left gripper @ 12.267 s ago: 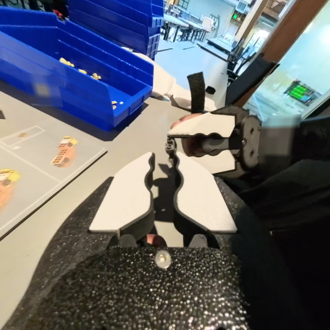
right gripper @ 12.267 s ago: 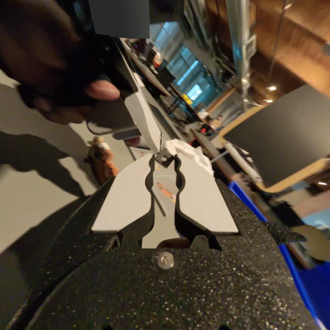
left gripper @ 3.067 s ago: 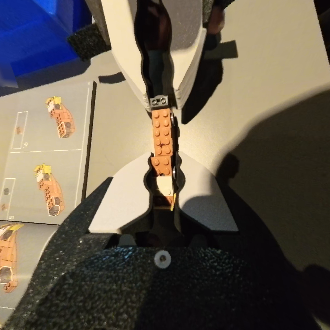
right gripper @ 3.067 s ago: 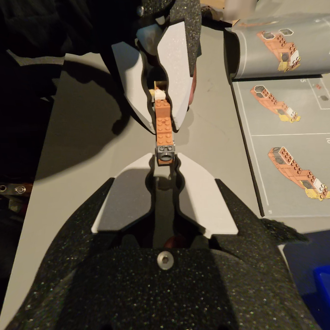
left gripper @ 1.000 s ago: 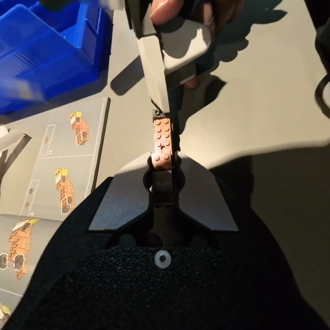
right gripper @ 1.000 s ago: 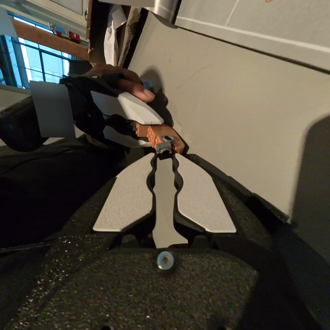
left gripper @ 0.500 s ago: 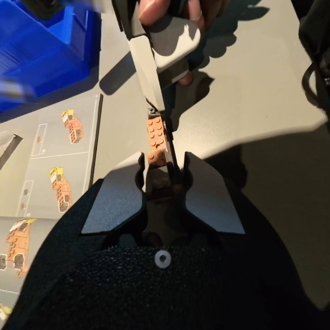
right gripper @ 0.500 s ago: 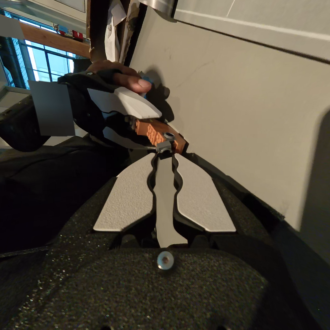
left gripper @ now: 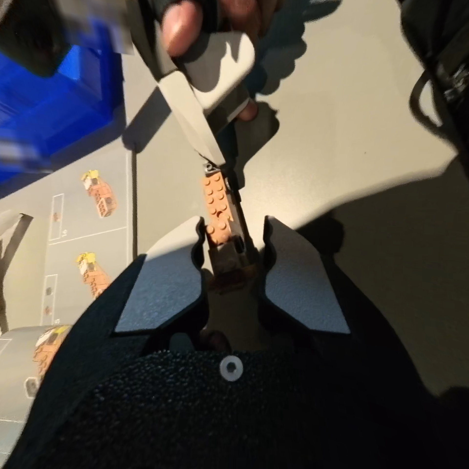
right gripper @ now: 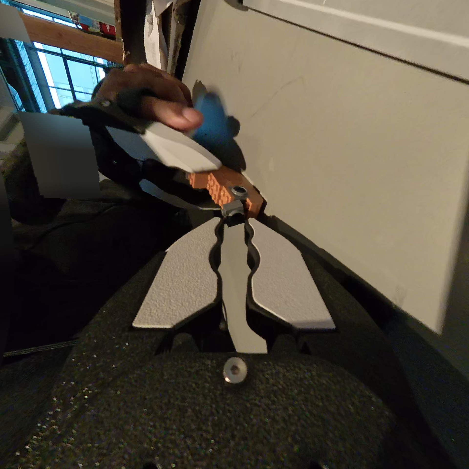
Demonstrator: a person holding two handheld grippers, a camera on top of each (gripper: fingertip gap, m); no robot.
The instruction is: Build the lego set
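Two grippers meet over a brick model at the frame's centre.

The left gripper (left gripper: 232, 225), grey-padded on black foam, has its jaws spread either side of the orange studded Lego assembly (left gripper: 219, 203). From the top, the right gripper (left gripper: 215, 162) pinches the model's small grey end brick (left gripper: 211, 168). A printed instruction booklet (left gripper: 76, 215) lies left; a blue plastic bin (left gripper: 58, 111) sits upper left on the grey table (left gripper: 330, 127).

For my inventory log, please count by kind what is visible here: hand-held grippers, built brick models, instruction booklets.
Hand-held grippers: 2 (left hand-held gripper, right hand-held gripper)
Orange brick model: 1
Instruction booklet: 1
Total: 4
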